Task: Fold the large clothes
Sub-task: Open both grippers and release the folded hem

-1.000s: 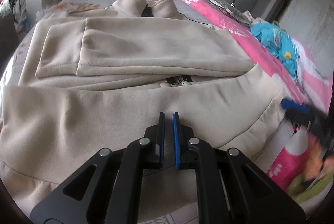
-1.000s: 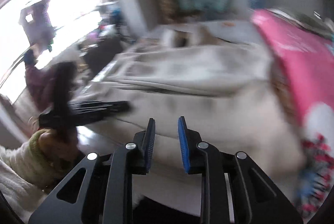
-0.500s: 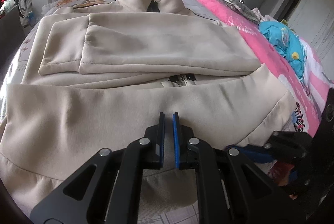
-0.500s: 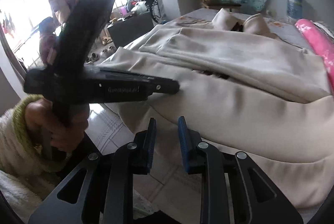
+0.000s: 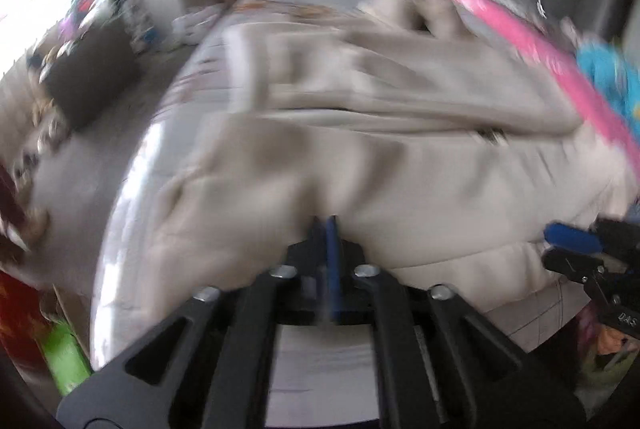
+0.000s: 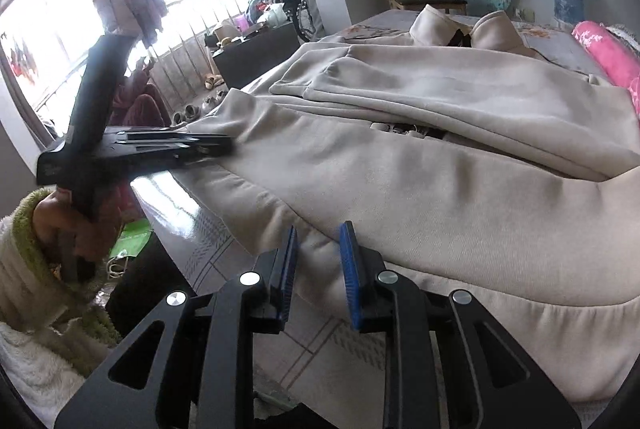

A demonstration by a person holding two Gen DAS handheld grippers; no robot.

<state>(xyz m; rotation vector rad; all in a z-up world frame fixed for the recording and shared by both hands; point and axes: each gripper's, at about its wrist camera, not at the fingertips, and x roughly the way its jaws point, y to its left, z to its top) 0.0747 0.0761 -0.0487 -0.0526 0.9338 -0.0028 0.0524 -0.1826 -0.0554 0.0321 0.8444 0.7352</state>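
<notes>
One beige jacket [image 6: 460, 157] on bed [image 6: 192, 225], left gripper [image 5: 326, 225] apparently pinching its hem, right gripper [image 6: 318, 249] parted, two grippers.

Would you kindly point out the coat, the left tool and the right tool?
coat [image 6: 460, 197]: right wrist view, front panel.
left tool [image 5: 326, 229]: left wrist view, fingertips pinching fabric.
right tool [image 6: 319, 241]: right wrist view, gap between open fingertips.

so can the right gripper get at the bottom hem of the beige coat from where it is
Probably yes. The right gripper is open, its fingers straddling the near edge of the beige coat with nothing between them and the fabric. The left gripper is off to the side on another stretch.
</notes>
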